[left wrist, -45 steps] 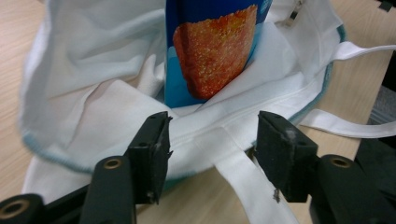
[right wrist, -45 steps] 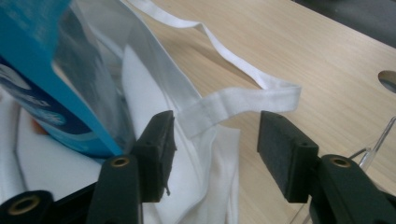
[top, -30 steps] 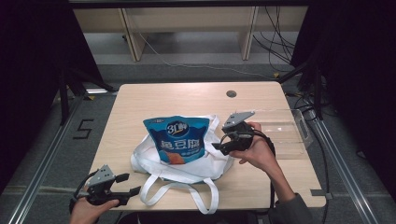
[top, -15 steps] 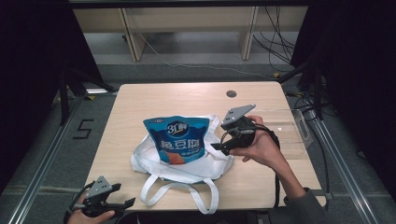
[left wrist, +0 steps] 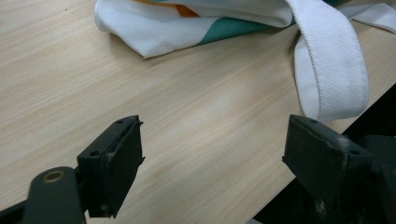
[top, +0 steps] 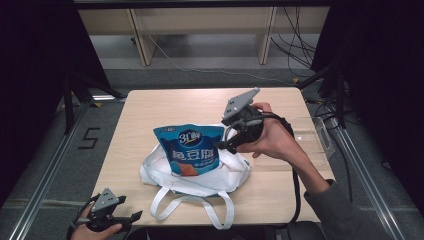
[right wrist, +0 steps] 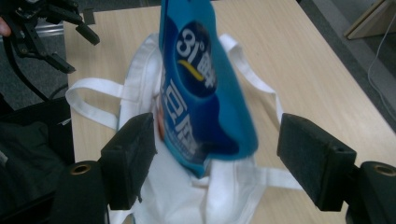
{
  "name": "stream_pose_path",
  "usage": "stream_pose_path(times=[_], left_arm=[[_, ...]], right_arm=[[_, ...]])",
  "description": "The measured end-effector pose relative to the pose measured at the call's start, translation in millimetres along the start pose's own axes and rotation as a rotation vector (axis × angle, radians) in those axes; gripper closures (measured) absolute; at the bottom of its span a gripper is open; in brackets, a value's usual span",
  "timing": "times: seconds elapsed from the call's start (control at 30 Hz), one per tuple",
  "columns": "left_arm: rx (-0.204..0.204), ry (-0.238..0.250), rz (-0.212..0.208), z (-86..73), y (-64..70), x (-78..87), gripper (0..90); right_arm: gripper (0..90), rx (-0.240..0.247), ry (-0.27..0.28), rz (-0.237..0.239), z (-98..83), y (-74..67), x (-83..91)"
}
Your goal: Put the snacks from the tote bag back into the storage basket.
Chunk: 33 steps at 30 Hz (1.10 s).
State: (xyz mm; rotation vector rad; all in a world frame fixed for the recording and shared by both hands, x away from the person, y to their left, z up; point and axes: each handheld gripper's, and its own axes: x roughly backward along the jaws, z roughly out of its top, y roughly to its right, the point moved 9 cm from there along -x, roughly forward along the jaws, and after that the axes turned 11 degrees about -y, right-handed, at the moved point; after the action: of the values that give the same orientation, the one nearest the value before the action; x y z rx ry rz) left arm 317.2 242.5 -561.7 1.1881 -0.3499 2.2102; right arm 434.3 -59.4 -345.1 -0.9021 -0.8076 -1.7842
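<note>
Your right gripper is hanging just off the right edge of the blue snack pouch, jaws spread and gripping nothing. In the right gripper view the pouch is sitting straight ahead between the two black jaws, but farther out, with clear gaps on both sides and no pad contact. The pouch is standing roughly upright, long axis near vertical, its lower end tucked in the mouth of the white tote bag at mid-table.

Your left gripper is idling at the near left edge of the wooden table, well apart from the pouch; its jaws have just been opening and are now standing wide over bare wood with nothing between them. So the right one is the nearer by far.

The pouch is looking like glossy, slippery, puffy film that'll crumple. The tote is soft woven cloth, limp, with flat webbing handles sprawling toward the near edge.
</note>
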Motion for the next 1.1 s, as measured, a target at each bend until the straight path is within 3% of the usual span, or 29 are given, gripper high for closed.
stream_pose_path(times=[0.07, 0.23, 0.27, 0.37, 0.4, 0.43, 0.6, 0.67, 0.83, 0.87, 0.9, 0.93, 1.1], left_arm=[[0.009, 0.030, 0.010, 2.4, -0.1, -3.0, 19.3], [0.011, 0.022, 0.009, 1.9, 0.0, -2.3, 19.5], [-0.013, 0.011, 0.005, 0.6, -0.7, -1.0, 19.6], [0.006, 0.021, 0.003, 1.8, 1.2, -1.1, 19.7], [0.028, 0.032, -0.004, 2.2, 2.6, -2.5, 19.9], [-0.011, 0.028, 0.000, 1.8, 1.3, -1.7, 20.0], [-0.018, 0.004, 0.003, 0.6, 1.6, -0.8, 20.2], [-0.017, 0.026, 0.004, 1.9, 1.3, -1.9, 20.3], [-0.028, 0.018, 0.007, 1.0, 0.6, -0.9, 20.3], [-0.007, 0.021, -0.001, 0.8, 2.2, -1.7, 20.5], [-0.024, 0.000, 0.005, -0.1, 1.6, 0.0, 20.6], [-0.012, 0.020, 0.001, 0.5, 2.4, -1.8, 20.6], [-0.007, 0.016, 0.013, 0.8, 2.2, -2.3, 20.8]], right_arm=[[29.4, 0.023, -0.012, 0.004, 13.0, -0.6, -0.3], [32.6, 0.070, -0.060, 0.024, 35.9, -1.8, -15.2], [33.9, 0.086, -0.071, 0.034, 39.4, -2.6, -19.2], [36.9, 0.111, -0.099, 0.043, 47.5, -3.8, -28.6], [38.8, 0.118, -0.122, 0.056, 48.6, -4.8, -30.5], [40.1, 0.127, -0.137, 0.061, 51.1, -5.1, -33.7], [48.6, 0.136, -0.198, 0.089, 60.1, -7.6, -41.2], [52.7, 0.163, -0.213, 0.084, 64.2, -5.9, -44.8], [60.9, 0.185, -0.315, 0.075, 65.1, -4.6, -53.2], [62.4, 0.229, -0.309, 0.078, 67.6, -1.8, -56.4], [65.7, 0.219, -0.325, 0.081, 67.3, -1.8, -57.5], [66.5, 0.237, -0.336, 0.086, 67.2, -0.5, -58.8], [71.3, 0.240, -0.367, 0.094, 68.0, 1.1, -62.2]])
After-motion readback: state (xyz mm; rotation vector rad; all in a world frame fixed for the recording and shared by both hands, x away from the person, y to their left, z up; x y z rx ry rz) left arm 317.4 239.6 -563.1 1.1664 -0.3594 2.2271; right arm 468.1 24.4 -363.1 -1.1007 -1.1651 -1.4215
